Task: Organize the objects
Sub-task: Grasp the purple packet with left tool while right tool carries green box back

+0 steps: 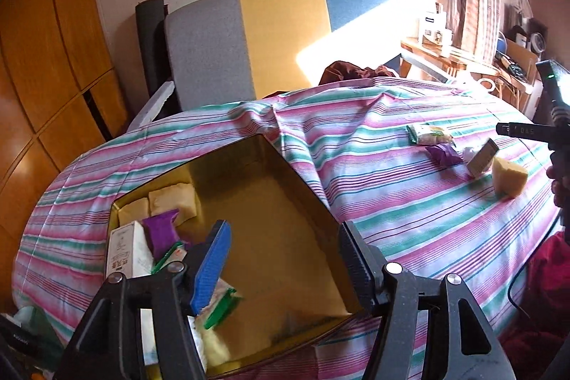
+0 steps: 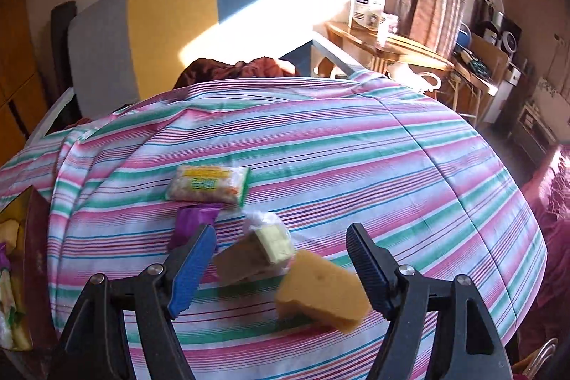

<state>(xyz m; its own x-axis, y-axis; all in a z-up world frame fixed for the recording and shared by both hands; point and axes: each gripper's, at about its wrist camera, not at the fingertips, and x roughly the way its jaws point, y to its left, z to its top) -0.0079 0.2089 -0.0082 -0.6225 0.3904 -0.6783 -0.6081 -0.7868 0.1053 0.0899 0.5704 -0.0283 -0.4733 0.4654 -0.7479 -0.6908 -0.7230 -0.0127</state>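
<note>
Left wrist view looks steeply down, close over the gold tin (image 1: pixel 270 202) on the striped tabletop (image 1: pixel 409 202). Right wrist view looks down, close over loose items further right. Both share the yellow sponge (image 1: pixel 509 178) (image 2: pixel 322 291), the tabletop and the window beyond.

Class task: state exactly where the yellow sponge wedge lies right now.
In the right wrist view the yellow sponge wedge lies on the striped cloth, between the right gripper fingers, nearer the right-hand one, beside the small brown box.

Pink, green and white striped cloth (image 2: pixel 320 138); gold-lined tin (image 1: pixel 270 202); yellow sponge wedge (image 2: pixel 322 287); purple packet (image 2: pixel 190 223).
</note>
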